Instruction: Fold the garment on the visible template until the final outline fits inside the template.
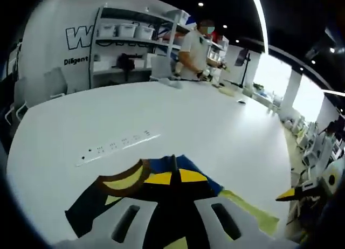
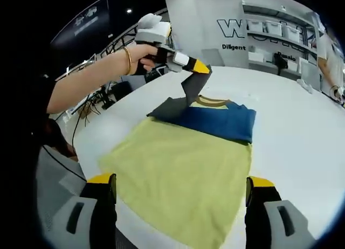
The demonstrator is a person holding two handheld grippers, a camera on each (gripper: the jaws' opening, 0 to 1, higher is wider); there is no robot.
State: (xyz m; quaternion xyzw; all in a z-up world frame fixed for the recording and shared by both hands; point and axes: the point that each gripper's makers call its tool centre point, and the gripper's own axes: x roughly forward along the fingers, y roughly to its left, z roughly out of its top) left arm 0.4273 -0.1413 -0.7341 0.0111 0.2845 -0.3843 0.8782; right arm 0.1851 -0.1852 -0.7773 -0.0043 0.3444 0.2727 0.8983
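A T-shirt (image 2: 183,163) lies flat on the white table (image 2: 302,141); its body is yellow-green, its chest blue, its sleeves dark grey, its collar brown and yellow. My left gripper (image 2: 197,69), held by a hand, is shut on the dark grey sleeve (image 2: 190,87) and holds it up over the collar. In the left gripper view the yellow tips of that gripper (image 1: 175,177) press together on dark fabric, with the collar (image 1: 126,180) just below. My right gripper (image 2: 181,192) is open wide at the shirt's hem, apart from the cloth. One of its yellow fingertips (image 1: 288,194) shows at the right.
A white power strip (image 1: 118,146) lies on the table beyond the shirt. A person (image 1: 194,49) stands at the table's far edge beside shelves with bins (image 1: 126,30). Chairs and desks (image 1: 315,146) stand past the table's right edge.
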